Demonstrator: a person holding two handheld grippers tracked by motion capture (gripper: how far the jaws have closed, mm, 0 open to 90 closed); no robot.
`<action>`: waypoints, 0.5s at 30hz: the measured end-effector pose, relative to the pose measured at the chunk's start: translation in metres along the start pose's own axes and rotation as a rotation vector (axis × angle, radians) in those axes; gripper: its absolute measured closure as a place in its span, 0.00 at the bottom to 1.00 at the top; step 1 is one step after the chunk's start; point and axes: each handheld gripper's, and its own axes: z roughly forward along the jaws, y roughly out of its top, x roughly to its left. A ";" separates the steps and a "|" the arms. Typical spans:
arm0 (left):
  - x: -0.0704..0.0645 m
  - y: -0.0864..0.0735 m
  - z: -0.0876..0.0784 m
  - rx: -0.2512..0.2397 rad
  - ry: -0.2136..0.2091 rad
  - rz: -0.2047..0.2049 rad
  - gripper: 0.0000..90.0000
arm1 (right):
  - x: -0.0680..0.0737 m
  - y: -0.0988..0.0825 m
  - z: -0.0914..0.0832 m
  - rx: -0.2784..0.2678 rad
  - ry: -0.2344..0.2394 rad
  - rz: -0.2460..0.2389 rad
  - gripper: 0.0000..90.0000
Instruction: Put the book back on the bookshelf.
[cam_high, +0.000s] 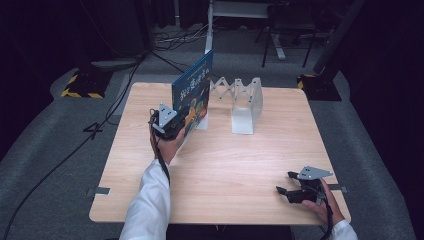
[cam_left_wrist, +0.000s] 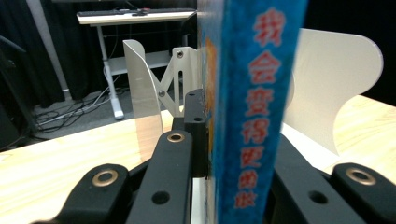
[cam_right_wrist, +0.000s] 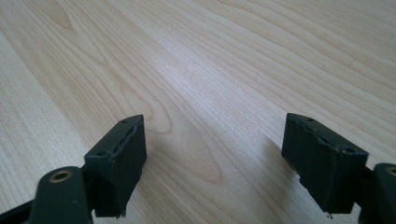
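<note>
One camera hangs high behind the person and looks forward and down over the whole table (cam_high: 225, 165). Another rides the left gripper (cam_high: 167, 122), pressed close against the blue book (cam_left_wrist: 247, 107) with the white rack (cam_left_wrist: 327, 79) behind, both also seen from above. The third rides the right gripper (cam_right_wrist: 212, 158), facing down at the bare tabletop from close by.

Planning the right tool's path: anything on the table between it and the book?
Nothing. In the high view, bare wooden table runs from the right tool to the blue book, held upright by the left tool. The white expanding bookend rack stands further back.
</note>
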 end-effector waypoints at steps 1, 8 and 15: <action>0.000 -0.001 0.002 0.000 0.000 -0.008 0.92 | 0.000 0.000 0.000 0.000 0.001 0.001 0.25; 0.001 -0.003 0.012 0.022 0.023 -0.008 0.91 | 0.000 0.000 0.000 0.000 0.005 -0.004 0.25; 0.000 -0.005 0.022 0.011 0.071 -0.035 0.91 | 0.000 0.000 0.000 -0.001 0.007 -0.008 0.25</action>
